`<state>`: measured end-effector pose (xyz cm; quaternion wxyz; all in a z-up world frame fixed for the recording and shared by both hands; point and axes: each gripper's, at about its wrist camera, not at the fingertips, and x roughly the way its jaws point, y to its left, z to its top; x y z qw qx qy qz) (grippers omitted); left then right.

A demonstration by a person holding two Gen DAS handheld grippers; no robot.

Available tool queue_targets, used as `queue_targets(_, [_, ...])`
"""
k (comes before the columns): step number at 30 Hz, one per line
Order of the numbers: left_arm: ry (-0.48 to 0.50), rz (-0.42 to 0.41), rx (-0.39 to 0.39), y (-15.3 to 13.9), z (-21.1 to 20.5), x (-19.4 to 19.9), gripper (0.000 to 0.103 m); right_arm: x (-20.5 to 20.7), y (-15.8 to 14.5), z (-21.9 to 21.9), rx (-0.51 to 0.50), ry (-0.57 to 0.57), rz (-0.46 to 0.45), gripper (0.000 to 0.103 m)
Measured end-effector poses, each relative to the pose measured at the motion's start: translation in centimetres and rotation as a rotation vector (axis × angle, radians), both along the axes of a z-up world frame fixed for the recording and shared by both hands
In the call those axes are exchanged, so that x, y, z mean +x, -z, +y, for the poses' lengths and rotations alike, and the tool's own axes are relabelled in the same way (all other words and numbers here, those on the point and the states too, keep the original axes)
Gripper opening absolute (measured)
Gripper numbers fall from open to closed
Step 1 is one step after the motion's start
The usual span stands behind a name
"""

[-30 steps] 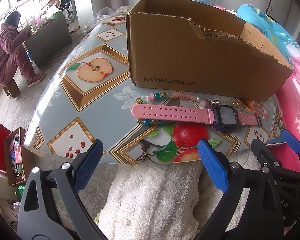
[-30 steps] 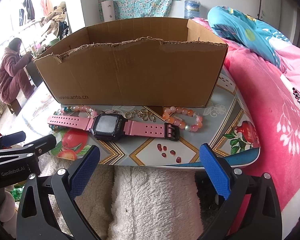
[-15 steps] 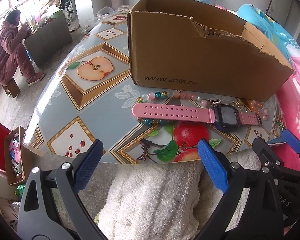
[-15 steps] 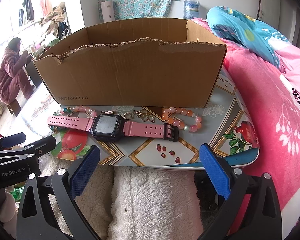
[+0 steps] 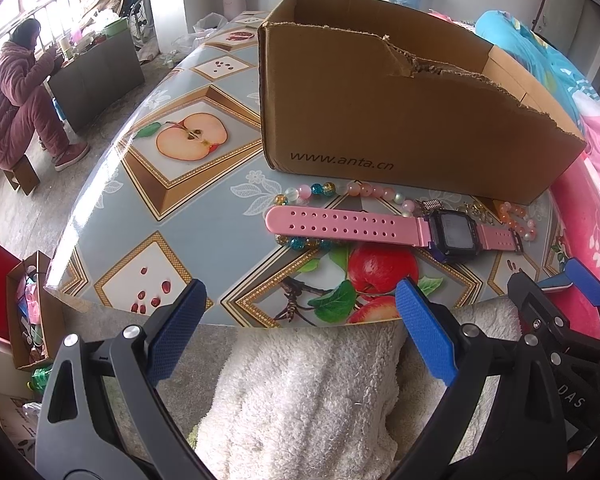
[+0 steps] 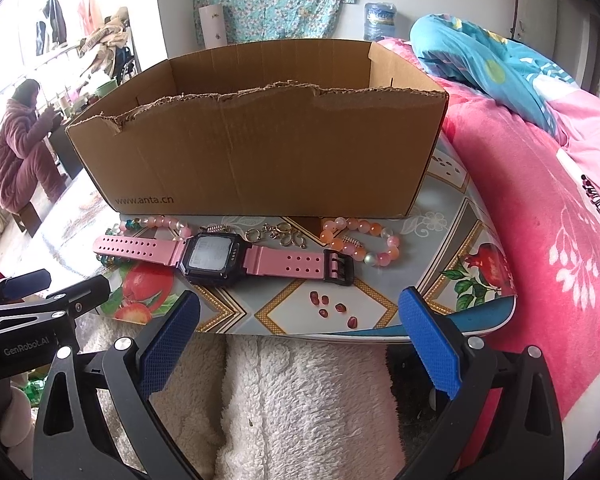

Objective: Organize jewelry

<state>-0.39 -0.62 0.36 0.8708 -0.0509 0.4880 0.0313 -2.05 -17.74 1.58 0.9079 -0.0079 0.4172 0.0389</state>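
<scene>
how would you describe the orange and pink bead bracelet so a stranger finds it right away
Start at the cardboard box on the table. Lying before its right end, just past the watch buckle, is the bead bracelet. Unlike the other strand, it has orange beads and no blue ones.

**Gripper Hardware: Visible Construction**

Left gripper (image 5: 300,334): two black moulded arms with triangular cut-outs, each carrying a flat blue pad with a fine cross-hatched grip texture. Silver round-head screws sit at the arm pivots. The fingers (image 5: 426,334) taper to blunt blue tips.

Right gripper (image 6: 298,336): same construction, black frame, blue textured fingers (image 6: 428,342), silver screws at each joint. In the right wrist view, the neighbouring unit's black body bears white lettering reading "GenRobot.AI". In the left wrist view, partial white letters "DAS" show on the adjacent black housing.
</scene>
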Motion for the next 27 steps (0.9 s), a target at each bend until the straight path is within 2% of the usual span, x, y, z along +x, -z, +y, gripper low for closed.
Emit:
queue_targets(8, [0.039,-0.041,-0.063,0.2,0.9,-0.1,0.092,0.1,-0.1,0.2,-0.012,0.008,-0.037,0.097])
queue_targets(15, [0.134,-0.184,-0.129,-0.6,1.5,-0.4,0.092,0.2,-0.4,1.4,-0.052,-0.043,-0.129,0.097])
queue_targets(19, [0.157,-0.234,-0.159,-0.7,2.1,-0.1,0.092,0.6,-0.2,2.5,-0.074,-0.095,-0.153,0.097])
queue_targets(23, [0.154,-0.223,-0.194,-0.1,3.0,1.0,0.092,1.4,0.1,3.6,-0.068,-0.151,-0.147,0.097])
queue_targets(27, [0.146,-0.205,-0.226,0.4,4.0,2.1,0.092,2.4,0.8,4.7,-0.034,-0.208,-0.103,0.085])
